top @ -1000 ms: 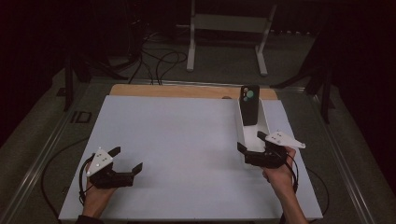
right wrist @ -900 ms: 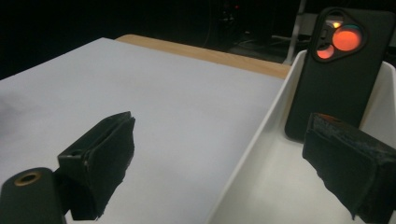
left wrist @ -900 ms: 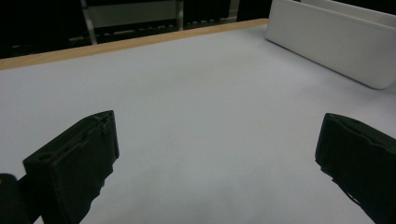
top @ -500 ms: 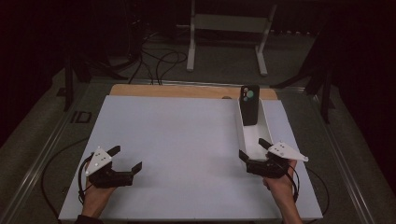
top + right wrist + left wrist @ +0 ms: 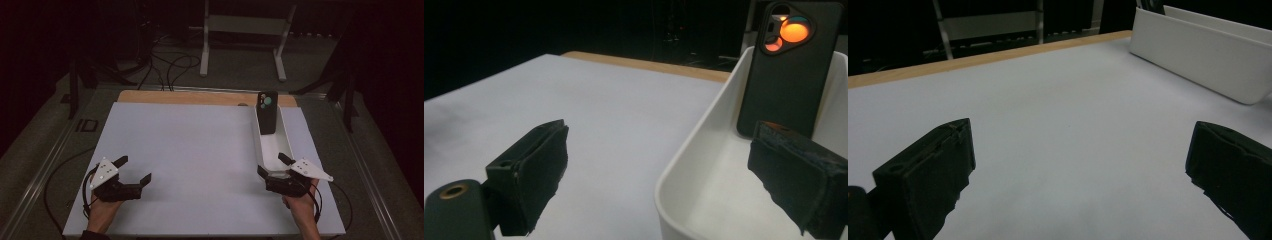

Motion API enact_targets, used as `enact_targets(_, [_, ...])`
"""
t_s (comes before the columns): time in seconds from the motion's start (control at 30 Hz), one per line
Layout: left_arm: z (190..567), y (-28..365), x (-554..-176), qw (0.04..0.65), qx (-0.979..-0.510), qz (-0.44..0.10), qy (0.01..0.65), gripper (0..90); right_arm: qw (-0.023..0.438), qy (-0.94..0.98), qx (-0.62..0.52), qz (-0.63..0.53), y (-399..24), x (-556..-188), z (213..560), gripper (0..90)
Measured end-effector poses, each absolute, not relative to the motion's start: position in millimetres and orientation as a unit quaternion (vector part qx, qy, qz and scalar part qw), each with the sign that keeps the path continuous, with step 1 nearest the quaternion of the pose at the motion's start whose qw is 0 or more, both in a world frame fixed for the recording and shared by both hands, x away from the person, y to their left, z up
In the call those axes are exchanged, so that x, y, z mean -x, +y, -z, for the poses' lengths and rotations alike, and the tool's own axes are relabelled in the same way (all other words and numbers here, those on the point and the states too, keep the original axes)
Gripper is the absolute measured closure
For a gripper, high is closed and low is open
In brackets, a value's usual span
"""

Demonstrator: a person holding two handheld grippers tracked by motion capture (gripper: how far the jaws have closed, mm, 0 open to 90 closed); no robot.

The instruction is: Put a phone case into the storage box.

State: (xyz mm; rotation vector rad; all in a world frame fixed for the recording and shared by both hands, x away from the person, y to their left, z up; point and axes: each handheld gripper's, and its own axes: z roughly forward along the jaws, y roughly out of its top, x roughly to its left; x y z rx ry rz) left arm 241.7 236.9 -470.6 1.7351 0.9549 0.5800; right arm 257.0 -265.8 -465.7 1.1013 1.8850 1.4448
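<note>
Pretty sure this is happening in some lab or test studio, not anybody's home. A white sheet (image 5: 200, 160) is covering a wooden tabletop (image 5: 200, 97) like a staged work surface, and everything around that table is sitting in darkness. Just behind the table, black cables (image 5: 167, 65) are snaking loose over a grey floor, and a white metal stand (image 5: 245, 37) is standing a bit farther back. Dark equipment legs (image 5: 75, 85) are flanking the table's left side, and more are standing off its right.
</note>
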Motion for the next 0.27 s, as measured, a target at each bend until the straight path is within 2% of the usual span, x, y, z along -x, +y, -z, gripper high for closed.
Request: enact_targets(0.27, [470.8,237.2,-241.7,0.512,-0.723,-0.242,0.395,0.0,0.262,0.700,-0.402,-0.528,-267.0,-257.0,470.1,8.8])
